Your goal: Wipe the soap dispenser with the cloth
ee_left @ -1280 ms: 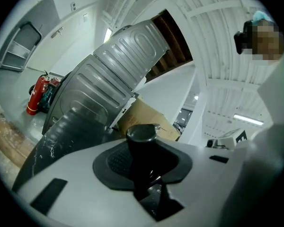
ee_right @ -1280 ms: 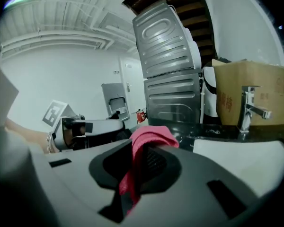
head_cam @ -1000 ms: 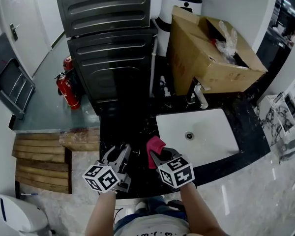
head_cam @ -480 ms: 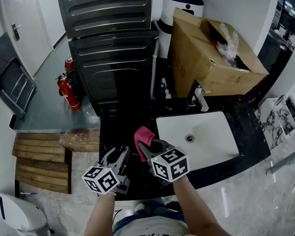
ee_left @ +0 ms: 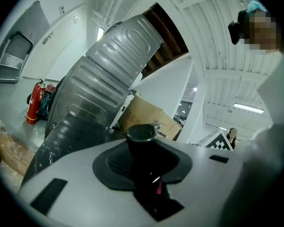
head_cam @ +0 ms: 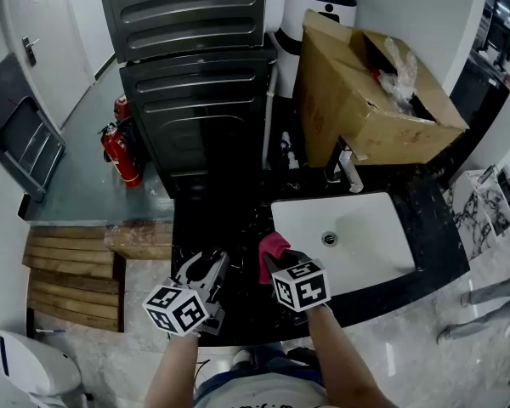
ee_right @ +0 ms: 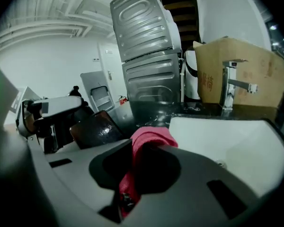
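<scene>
Seems to be at the ready stage only: both things in hand, no contact between them, so the whole wipe judged as not yet done (no telling from here whether any face is already clean). At left, clenching the dark soap dispenser (ee_left: 142, 143) in the left hand-held gripper (head_cam: 207, 266), over the black tabletop (head_cam: 229, 228). Just to its right and apart from it, pinching the bunched pink cloth (head_cam: 270, 246) in the right hand-held gripper (head_cam: 277, 262), near the edge of the white sink (head_cam: 382, 228).
</scene>
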